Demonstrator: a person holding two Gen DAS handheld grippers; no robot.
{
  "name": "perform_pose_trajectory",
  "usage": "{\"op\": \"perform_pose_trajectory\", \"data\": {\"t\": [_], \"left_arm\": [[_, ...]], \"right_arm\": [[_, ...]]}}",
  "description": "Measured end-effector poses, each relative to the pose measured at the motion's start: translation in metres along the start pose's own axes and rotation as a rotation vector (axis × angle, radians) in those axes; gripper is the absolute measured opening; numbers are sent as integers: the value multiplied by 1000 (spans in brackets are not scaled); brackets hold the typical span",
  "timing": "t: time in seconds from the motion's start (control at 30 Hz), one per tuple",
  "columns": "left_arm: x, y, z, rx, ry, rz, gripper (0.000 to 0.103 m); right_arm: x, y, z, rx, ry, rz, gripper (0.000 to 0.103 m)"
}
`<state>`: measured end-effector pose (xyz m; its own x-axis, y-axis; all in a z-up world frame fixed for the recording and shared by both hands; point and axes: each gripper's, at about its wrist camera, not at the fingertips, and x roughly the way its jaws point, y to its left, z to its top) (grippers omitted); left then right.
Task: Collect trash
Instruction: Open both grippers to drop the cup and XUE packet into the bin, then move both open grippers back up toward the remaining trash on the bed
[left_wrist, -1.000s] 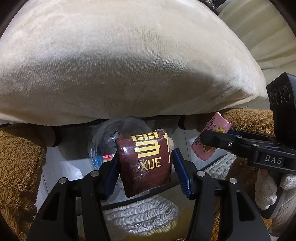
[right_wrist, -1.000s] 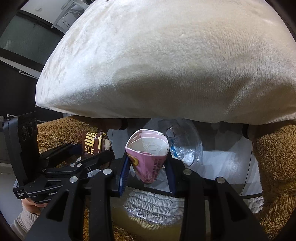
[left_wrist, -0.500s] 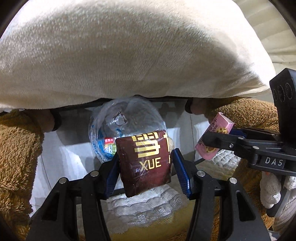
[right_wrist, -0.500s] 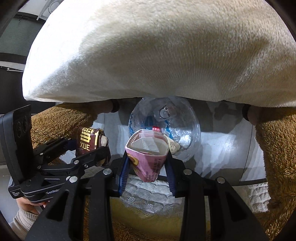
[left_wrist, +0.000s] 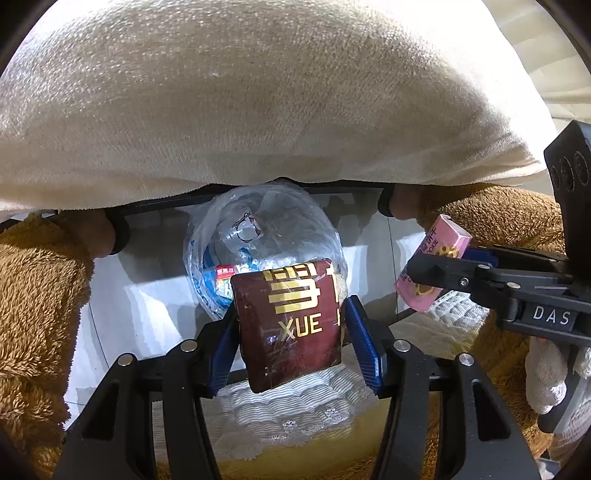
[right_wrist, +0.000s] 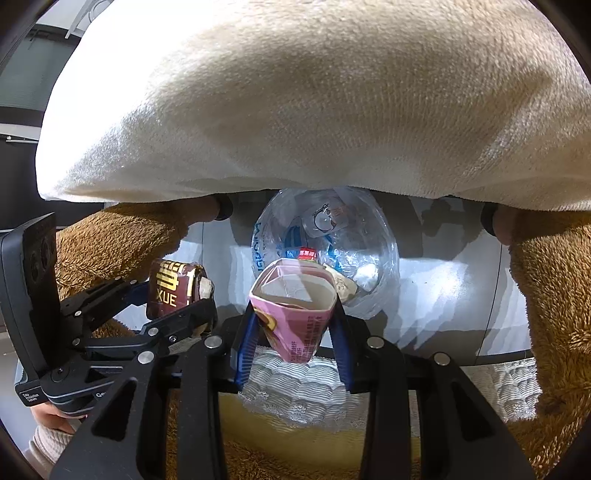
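Note:
My left gripper (left_wrist: 291, 306) holds a maroon packet (left_wrist: 291, 332) with gold "XUE" lettering between its blue pads; its jaws are opening, and the pads still touch the packet. A pink carton (right_wrist: 295, 325), open at the top, sits squeezed in my right gripper (right_wrist: 294, 314), whose jaws are also opening. Both hang side by side just above a clear plastic bag (left_wrist: 266, 236) holding crushed bottles and wrappers. The right wrist view shows the left gripper (right_wrist: 173, 295) with its maroon packet (right_wrist: 170, 288) at the left. In the left wrist view the right gripper (left_wrist: 436, 273) carries the pink carton (left_wrist: 432, 266).
A large cream cushion (left_wrist: 258, 92) overhangs the bag and fills the upper half of both views. Brown plush fabric (left_wrist: 37, 295) flanks both sides. A white quilted lace cloth (left_wrist: 295, 402) lies below the grippers. A gloved hand (left_wrist: 546, 373) holds the right gripper.
The left gripper has sunk and both point more steeply down. The clear bag has come out from under the cushion's edge. Both items stay between the pads.

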<state>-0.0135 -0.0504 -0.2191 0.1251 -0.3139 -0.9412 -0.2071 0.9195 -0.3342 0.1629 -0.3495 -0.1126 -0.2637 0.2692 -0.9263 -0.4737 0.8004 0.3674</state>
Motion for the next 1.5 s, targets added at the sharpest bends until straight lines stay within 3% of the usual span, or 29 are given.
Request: {"op": "perform_pose_trajectory", "data": {"t": [0.1, 0.47, 0.73, 0.93, 1.13, 1.5], "left_arm": [[-1, -2, 0, 13, -7, 21, 74], [-7, 3, 1, 11, -44, 28, 74], [-27, 1, 2, 32, -132, -7, 74], [-53, -6, -1, 73, -249, -45, 74], [-85, -16, -4, 123, -397, -60, 74], [-141, -20, 4, 168, -603, -78, 74]], "right_arm": [[-3, -1, 0, 13, -19, -2, 60], [-13, -2, 2, -1, -63, 2, 60], [-30, 1, -1, -32, -144, 41, 60], [-56, 2, -6, -61, -263, 105, 60], [-94, 9, -16, -131, -460, 170, 60], [-150, 22, -5, -244, -703, 114, 60]]}}
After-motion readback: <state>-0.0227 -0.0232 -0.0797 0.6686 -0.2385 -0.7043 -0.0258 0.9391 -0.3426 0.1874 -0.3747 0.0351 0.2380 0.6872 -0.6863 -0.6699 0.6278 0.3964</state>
